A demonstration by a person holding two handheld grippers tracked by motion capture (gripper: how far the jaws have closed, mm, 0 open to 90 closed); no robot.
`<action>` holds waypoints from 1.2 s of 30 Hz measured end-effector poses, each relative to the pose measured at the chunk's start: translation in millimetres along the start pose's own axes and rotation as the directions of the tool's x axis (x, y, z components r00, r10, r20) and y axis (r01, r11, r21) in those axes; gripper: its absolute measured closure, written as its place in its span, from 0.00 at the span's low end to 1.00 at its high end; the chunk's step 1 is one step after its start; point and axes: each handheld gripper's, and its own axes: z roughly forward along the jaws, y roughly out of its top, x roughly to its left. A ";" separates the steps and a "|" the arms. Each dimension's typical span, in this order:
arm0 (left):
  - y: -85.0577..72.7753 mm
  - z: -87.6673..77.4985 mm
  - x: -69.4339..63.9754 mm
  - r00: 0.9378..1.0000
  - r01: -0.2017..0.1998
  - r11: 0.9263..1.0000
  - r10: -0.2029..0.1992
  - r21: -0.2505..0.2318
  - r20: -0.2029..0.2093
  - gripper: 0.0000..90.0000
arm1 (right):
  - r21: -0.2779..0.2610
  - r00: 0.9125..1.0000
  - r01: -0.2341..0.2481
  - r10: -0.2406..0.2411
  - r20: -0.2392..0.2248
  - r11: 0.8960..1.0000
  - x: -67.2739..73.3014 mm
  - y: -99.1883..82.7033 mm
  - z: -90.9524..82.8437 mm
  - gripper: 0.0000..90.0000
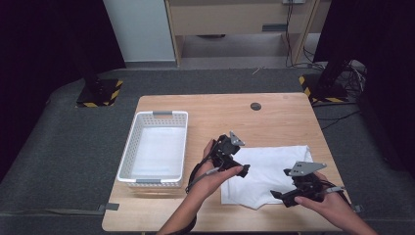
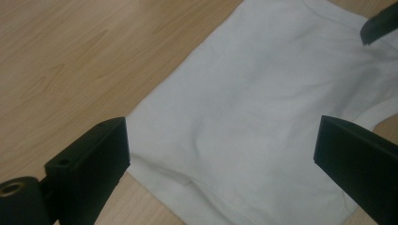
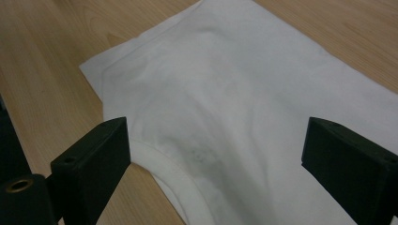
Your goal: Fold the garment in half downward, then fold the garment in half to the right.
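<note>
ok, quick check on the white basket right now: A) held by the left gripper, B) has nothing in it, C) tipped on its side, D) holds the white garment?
B: the white basket stands upright at the table's left with a bare floor, while the white garment lies flat on the wood to its right, and the left gripper and right gripper are both over that garment with jaws apart.
</note>
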 end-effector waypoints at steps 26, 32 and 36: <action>26.9 31.2 44.4 0.998 0.041 0.999 -0.042 0.017 0.038 0.03 | 0.035 0.996 0.049 -0.047 -0.074 0.998 31.0 31.6 45.3 0.09; 22.6 31.9 50.6 0.998 0.059 0.998 -0.059 0.013 0.012 0.04 | 0.052 0.992 0.077 -0.071 -0.103 0.996 43.1 32.7 61.3 0.10; 18.0 33.0 50.2 0.998 0.060 0.998 -0.060 0.016 -0.007 0.04 | 0.050 0.990 0.083 -0.076 -0.121 0.995 51.8 32.5 72.8 0.11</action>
